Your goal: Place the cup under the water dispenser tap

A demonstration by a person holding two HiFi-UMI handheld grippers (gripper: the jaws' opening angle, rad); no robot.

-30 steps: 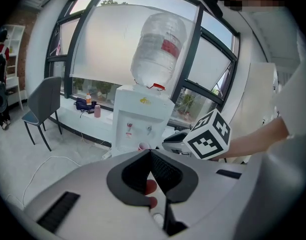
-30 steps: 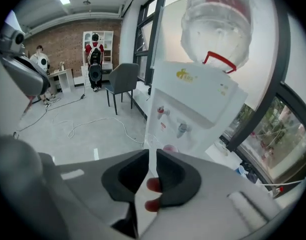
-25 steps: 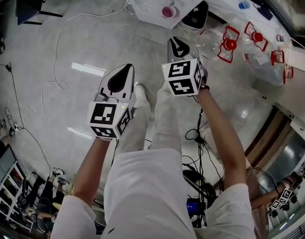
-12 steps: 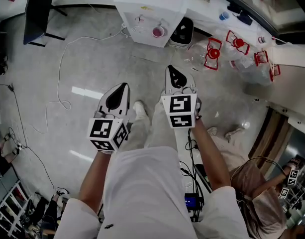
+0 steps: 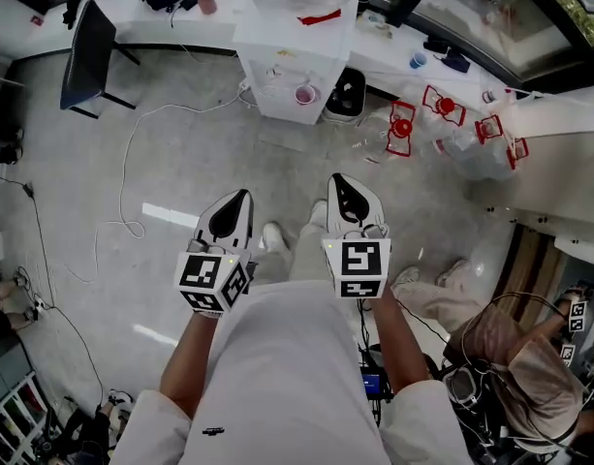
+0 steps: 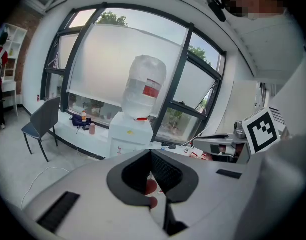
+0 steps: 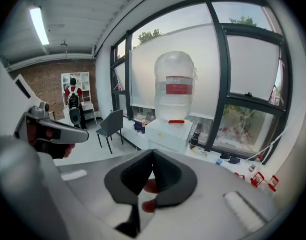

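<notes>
Grey floor [image 5: 171,153] below; pink cup [image 5: 304,94] sits at the water dispenser [image 5: 295,51] front; left gripper [image 5: 242,196] and right gripper [image 5: 336,179] are both closed, empty.

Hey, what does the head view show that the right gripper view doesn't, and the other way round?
Only the head view: the pink cup at the dispenser's front, a floor cable and the person's legs.
Only the right gripper view: the water bottle at full height, a ceiling light and a brick wall.
Both: the dispenser, the chair, the red-handled bottles and the left gripper.
</notes>
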